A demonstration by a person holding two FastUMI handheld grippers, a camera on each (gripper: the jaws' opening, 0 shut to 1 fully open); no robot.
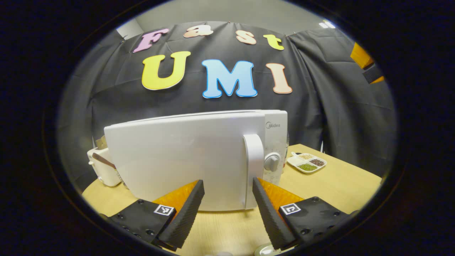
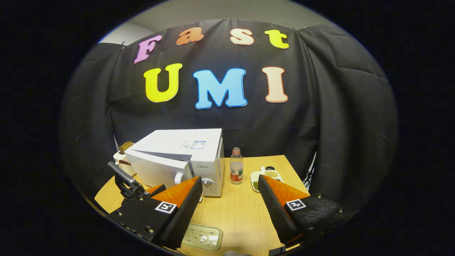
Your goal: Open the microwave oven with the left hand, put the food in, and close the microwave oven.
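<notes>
The white microwave (image 1: 185, 160) stands on the wooden table, and its door is swung slightly ajar, with a dark gap along the top of the microwave (image 2: 177, 156). My left gripper (image 1: 227, 185) is open just in front of the door, its right finger below the vertical door handle (image 1: 254, 167) and touching nothing. In the right gripper view the left gripper (image 2: 151, 190) shows low, in front of the door. My right gripper (image 2: 230, 181) hangs open and empty above the table. Below it, near the front edge, lies a pale rectangular food tray (image 2: 202, 236).
A clear bottle (image 2: 236, 170) stands just right of the microwave. A white divided dish of grains (image 1: 307, 162) sits further right, and the same dish (image 2: 266, 175) shows in the right gripper view. A white toaster (image 1: 103, 170) stands to the left behind the door. Bare tabletop (image 2: 238, 213) stretches in front.
</notes>
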